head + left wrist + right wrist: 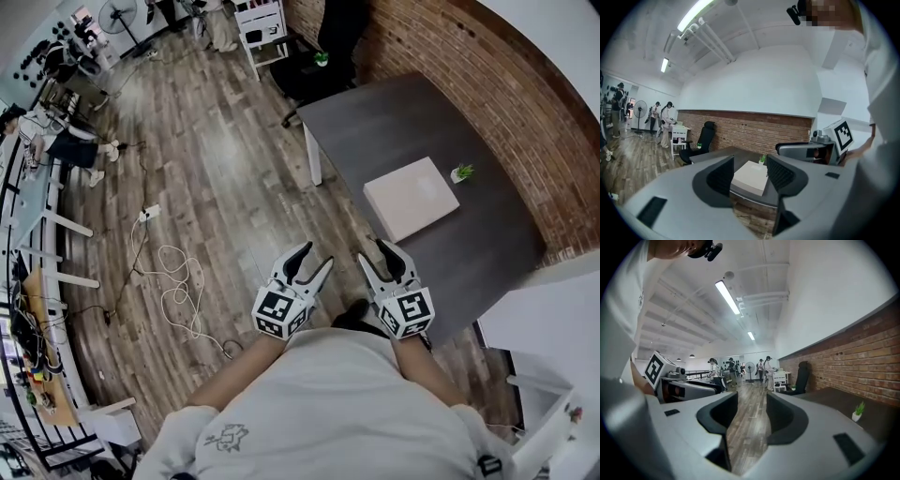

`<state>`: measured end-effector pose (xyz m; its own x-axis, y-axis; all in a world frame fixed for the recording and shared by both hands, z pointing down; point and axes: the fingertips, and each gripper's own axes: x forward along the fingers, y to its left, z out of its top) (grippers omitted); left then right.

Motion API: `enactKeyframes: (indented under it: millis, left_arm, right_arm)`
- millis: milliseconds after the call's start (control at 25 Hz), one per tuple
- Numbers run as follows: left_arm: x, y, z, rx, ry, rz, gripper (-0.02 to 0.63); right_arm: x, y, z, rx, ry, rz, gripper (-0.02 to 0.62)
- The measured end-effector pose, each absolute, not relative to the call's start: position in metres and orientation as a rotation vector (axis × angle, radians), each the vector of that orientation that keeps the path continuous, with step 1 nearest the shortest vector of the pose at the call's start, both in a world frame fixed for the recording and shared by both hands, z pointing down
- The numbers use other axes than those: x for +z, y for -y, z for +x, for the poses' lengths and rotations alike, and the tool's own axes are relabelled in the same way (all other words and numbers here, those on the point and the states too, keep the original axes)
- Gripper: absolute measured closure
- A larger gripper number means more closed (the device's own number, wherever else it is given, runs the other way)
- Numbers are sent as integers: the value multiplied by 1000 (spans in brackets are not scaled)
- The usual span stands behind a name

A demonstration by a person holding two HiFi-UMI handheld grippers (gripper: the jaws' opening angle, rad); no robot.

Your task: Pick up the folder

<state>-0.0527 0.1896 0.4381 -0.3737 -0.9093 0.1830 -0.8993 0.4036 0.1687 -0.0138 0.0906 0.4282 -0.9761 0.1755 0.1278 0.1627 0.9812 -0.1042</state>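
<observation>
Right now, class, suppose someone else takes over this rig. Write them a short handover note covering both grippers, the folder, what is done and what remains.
Left gripper: jaws apart, empty, held over the floor beside the table.
Right gripper: jaws apart, empty, close to the table's edge.
Folder: lies flat on the dark table near that edge, beside a small potted plant, untouched.
Done: nothing yet; neither gripper is on the folder.
Left: bring a gripper to the folder, probably at its near edge, close the jaws on it and lift.
</observation>
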Motion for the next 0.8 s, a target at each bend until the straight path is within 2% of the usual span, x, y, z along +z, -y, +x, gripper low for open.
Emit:
enactKeyframes:
  millis: [360, 800]
  left_arm:
    - [438, -72, -85, -31, 2317, 1708, 387]
    - [443, 45, -57, 10, 2077, 1973, 390]
  right_arm:
    - [421, 21, -41, 167, 3008, -137, 394]
    - [434, 106, -1, 256, 2995, 90, 394]
